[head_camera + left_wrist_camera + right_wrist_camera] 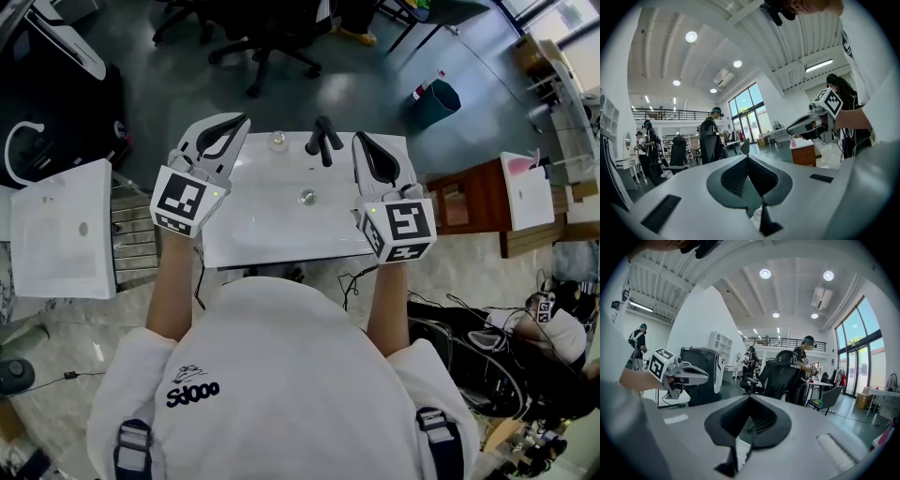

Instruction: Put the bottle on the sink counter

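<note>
A small clear bottle (277,141) stands upright on the white sink counter (253,239), at the back edge just left of the black faucet (323,141). My left gripper (241,121) hovers over the counter's left back corner, jaws shut and empty, tips a short way left of the bottle. My right gripper (360,140) is held over the right back part, to the right of the faucet, also shut with nothing in it. In the left gripper view the jaws (748,157) meet at the tip; the right gripper view shows the same (750,397).
The basin has a drain (307,197) at its middle. Another white sink (61,225) stands to the left, a wooden cabinet (469,197) to the right. Behind the counter are an office chair (272,37) and a green bin (436,98). Several people stand farther off.
</note>
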Motion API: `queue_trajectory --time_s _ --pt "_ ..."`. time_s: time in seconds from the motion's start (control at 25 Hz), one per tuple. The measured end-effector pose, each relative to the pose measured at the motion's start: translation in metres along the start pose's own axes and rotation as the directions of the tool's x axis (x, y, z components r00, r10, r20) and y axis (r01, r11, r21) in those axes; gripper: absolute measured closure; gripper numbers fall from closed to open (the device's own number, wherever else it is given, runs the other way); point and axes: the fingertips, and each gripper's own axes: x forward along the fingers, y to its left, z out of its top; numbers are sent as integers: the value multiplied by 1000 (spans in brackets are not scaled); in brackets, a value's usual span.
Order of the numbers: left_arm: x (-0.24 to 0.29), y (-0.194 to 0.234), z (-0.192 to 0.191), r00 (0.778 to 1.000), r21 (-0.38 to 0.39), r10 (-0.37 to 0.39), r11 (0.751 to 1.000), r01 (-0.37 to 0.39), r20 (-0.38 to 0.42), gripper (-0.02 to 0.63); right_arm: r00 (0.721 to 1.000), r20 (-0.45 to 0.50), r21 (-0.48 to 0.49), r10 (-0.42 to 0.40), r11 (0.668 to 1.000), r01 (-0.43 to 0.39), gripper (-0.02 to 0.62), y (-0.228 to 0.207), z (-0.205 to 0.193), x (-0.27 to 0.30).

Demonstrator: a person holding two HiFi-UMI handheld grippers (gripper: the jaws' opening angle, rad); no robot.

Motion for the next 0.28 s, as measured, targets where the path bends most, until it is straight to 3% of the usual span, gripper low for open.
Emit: queue_trajectory --time_s 0.28 --pt "4 -8 0 1000 -8 -19 1000 19 6 600 1000 -5 0 4 1000 -4 586 -1 -1 1"
